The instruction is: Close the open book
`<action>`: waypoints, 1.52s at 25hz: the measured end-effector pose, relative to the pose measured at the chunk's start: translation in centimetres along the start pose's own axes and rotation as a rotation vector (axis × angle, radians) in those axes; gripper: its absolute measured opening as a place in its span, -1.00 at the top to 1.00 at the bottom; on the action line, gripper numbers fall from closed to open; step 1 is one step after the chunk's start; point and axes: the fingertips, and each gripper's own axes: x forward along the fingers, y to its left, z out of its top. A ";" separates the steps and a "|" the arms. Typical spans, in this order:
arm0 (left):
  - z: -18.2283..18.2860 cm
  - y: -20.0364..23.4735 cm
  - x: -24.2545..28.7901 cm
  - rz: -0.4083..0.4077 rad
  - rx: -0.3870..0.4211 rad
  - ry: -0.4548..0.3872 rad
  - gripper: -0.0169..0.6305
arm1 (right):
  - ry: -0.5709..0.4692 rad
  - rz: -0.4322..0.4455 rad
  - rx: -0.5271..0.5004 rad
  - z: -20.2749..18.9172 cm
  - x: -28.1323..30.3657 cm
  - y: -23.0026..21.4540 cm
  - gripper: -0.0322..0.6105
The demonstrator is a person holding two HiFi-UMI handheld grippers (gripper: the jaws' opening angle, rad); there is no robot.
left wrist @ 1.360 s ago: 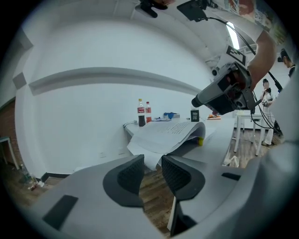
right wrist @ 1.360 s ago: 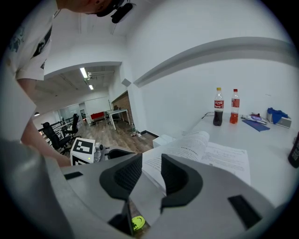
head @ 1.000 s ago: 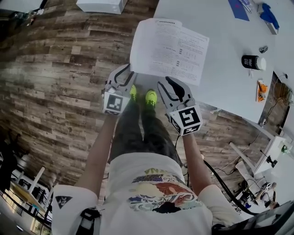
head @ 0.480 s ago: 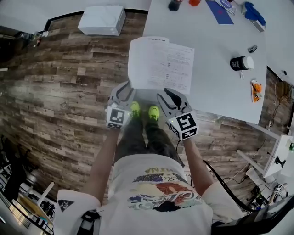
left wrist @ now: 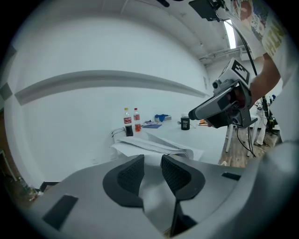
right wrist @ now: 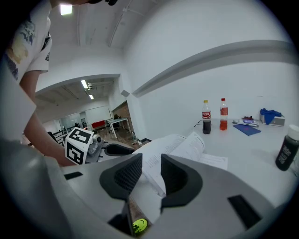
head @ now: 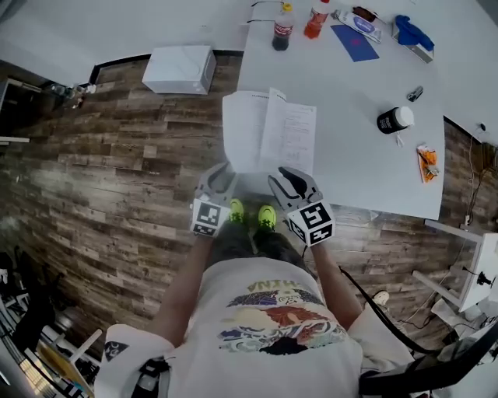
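The open book (head: 257, 132) lies at the near left corner of the white table (head: 358, 155), its pages humped into a ridge along the middle. My left gripper (head: 224, 171) is shut on the book's near left edge; in the left gripper view a pale sheet fills the gap at my left gripper (left wrist: 152, 161), and fanned pages (left wrist: 154, 147) lie beyond. My right gripper (head: 286, 174) is shut on the near right edge; printed pages (right wrist: 187, 144) run between its pads at my right gripper (right wrist: 152, 161). Whether the far edge rests on the table I cannot tell.
On the table beyond the book stand a cola bottle (head: 281, 35), a red bottle (head: 315, 19), a black jar with a white lid (head: 393, 119) and a blue sheet (head: 354, 43). A white box (head: 180, 68) sits on the wooden floor at the left.
Both grippers have risen together with the book's near edge. The flat spread has buckled: its right half now looks narrower and a page stands up along the middle.
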 end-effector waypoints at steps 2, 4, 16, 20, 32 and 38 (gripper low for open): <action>0.5 -0.6 0.1 -0.009 0.004 0.006 0.61 | -0.004 -0.003 0.007 0.1 -0.7 -0.2 0.52; 1.2 -1.1 0.2 -0.021 0.012 0.010 0.61 | -0.010 -0.006 0.020 0.3 -1.4 -0.5 0.52; 3.7 -4.3 1.7 -0.118 0.068 0.048 0.61 | -0.039 -0.004 0.065 0.3 -4.1 -0.9 0.52; 3.7 -6.2 2.4 -0.160 0.081 0.071 0.61 | -0.031 0.019 0.073 -0.4 -4.7 -0.5 0.52; 5.3 -9.2 2.8 -0.198 0.146 0.106 0.61 | -0.043 0.047 0.032 0.3 -5.9 -1.0 0.52; 6.6 -10.8 2.9 -0.230 0.167 0.067 0.61 | -0.053 0.056 0.019 0.5 -6.4 -1.1 0.52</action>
